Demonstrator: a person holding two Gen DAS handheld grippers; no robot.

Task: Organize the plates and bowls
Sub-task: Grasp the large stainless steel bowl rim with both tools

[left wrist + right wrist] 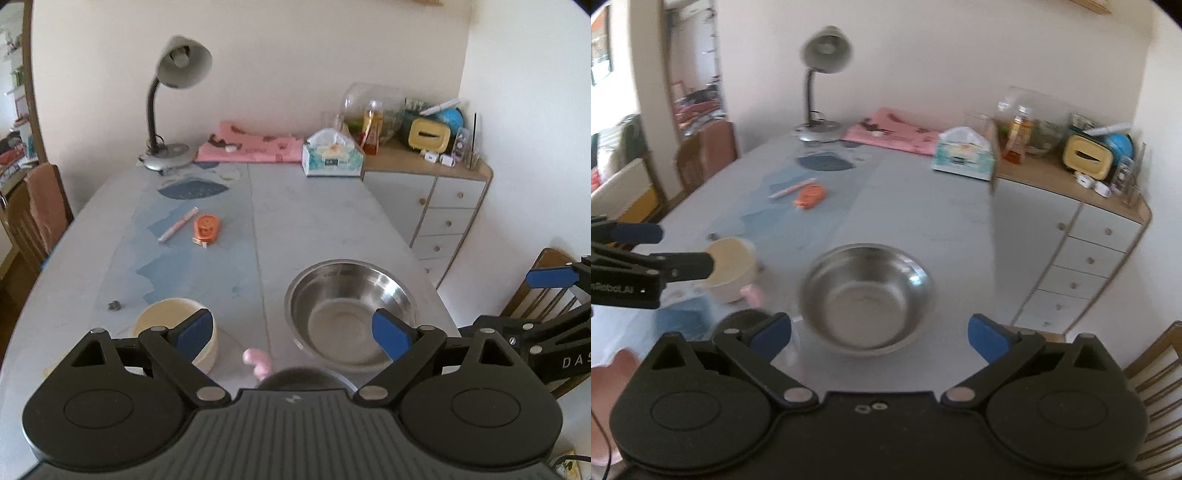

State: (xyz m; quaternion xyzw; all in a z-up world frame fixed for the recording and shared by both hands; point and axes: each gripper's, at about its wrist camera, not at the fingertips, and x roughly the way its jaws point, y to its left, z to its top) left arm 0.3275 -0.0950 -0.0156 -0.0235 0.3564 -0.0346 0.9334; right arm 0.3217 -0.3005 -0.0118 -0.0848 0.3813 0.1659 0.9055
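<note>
A steel bowl (351, 314) sits on the grey table, also in the right wrist view (866, 295). A cream bowl (177, 328) stands to its left, also in the right wrist view (733, 267). A dark round dish (306, 378) lies near me, half hidden by the gripper body; it also shows in the right wrist view (742, 321). A small pink object (258, 362) lies between the bowls. My left gripper (293, 334) is open and empty above the near table edge. My right gripper (879, 338) is open and empty, just before the steel bowl.
A desk lamp (173, 110), pink cloth (251, 147) and tissue box (332, 155) stand at the table's far end. An orange tape measure (207, 229) and a pen (179, 223) lie mid-table. A drawer cabinet (439, 206) with clutter stands right. Wooden chairs (33, 214) flank the table.
</note>
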